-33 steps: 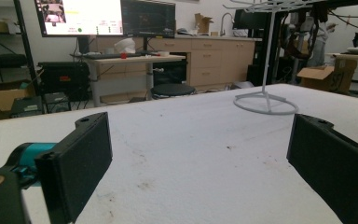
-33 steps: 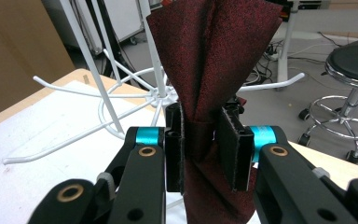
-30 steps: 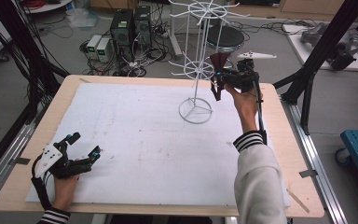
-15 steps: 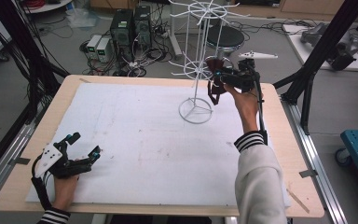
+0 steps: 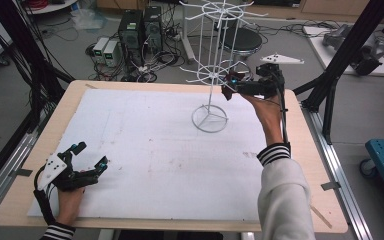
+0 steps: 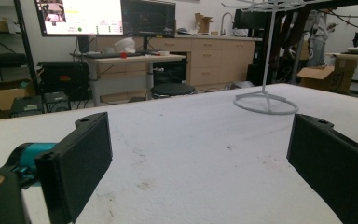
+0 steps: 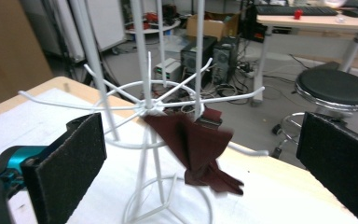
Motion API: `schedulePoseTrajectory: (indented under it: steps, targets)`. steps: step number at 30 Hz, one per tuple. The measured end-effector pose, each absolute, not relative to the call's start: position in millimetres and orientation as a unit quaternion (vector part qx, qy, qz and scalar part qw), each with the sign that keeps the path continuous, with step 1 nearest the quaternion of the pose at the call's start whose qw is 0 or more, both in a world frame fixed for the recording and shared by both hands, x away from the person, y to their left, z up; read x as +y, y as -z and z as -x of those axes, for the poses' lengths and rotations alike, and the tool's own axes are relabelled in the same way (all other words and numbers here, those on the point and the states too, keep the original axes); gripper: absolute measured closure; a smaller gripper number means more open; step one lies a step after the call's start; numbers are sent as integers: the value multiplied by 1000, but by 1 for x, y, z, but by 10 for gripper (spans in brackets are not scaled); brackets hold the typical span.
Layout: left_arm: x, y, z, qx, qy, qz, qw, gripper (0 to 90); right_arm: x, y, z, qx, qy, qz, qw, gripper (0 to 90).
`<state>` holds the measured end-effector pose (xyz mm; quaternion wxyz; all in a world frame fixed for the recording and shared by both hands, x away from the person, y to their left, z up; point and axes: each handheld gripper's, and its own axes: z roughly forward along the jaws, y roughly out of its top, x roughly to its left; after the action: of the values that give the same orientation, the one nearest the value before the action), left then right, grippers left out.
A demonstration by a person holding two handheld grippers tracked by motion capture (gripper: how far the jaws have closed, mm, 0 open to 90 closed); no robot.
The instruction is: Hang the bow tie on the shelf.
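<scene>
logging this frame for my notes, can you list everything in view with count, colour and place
wire display rack: 1, white, far right part of the table, ring base on the white sheet
cloth: 1, dark red, hanging from a lower arm of the rack
sheet: 1, white, covering most of the tabletop
table: 1, light wood, centre
stool: 1, black seat, on the floor beyond the table
computer towers: 2, black, on the floor behind the table
monitors: 2, on a desk in the background
left gripper: 1, black, near left of the table, jaws open, nothing between them
right gripper: 1, black, at the rack, jaws just opened, cloth between them but untouched
</scene>
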<state>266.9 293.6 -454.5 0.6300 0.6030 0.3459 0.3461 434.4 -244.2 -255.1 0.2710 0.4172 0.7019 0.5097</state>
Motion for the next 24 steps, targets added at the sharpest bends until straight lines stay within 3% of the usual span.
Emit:
schedulePoseTrajectory:
  steps: [7,13,17,24]
  targets:
    - [294,454,-266,343,-348,-605,629,70,-256,249,-415,677,-547,-406,280,6]
    - [294,454,-267,348,-345,-604,628,70,-274,265,-380,664,-580,-382,278,6]
    - [293,454,-267,345,-347,-605,628,70,-286,298,-336,659,-594,-355,294,6]
    - [293,454,-266,343,-348,-605,628,70,-294,340,-296,649,-605,-336,318,6]
